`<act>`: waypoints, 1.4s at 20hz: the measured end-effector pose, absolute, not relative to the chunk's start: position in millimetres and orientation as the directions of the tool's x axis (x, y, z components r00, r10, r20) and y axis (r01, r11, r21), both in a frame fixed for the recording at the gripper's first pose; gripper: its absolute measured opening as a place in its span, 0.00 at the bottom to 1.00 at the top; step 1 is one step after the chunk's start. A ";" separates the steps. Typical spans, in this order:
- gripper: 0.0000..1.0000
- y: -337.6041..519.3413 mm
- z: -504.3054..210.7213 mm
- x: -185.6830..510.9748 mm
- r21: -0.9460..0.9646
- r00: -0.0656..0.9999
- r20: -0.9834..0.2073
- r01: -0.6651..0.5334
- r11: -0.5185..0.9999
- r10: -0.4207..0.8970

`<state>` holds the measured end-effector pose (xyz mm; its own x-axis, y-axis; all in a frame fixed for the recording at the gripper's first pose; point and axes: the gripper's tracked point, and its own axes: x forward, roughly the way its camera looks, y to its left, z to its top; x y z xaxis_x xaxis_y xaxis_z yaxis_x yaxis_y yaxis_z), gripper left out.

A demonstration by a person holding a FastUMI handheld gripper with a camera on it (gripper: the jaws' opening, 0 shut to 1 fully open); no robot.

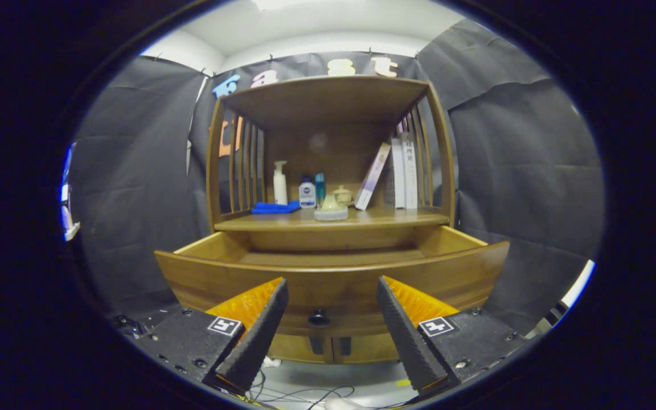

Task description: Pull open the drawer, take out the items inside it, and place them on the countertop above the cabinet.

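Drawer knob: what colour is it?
Black, seen in the gripper view: the knob sits on the brown wooden drawer, between the open gripper's fingers.

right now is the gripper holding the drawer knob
No, the gripper is open, fingers apart either side of the knob on the open drawer.

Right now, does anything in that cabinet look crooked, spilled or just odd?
Only small things. One book leans sideways against the upright books on the countertop. The drawer is pulled out, its knob between the open tongs. Nothing looks spilled or broken.
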<state>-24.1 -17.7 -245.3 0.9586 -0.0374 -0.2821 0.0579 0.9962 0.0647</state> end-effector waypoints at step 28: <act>0.99 -11.8 -284.9 94.9 0.036 0.942 -0.320 0.122 0.992 -0.104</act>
<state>94.9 -11.8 -284.9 0.9417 -0.1036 -0.3202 0.1216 0.9919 0.0365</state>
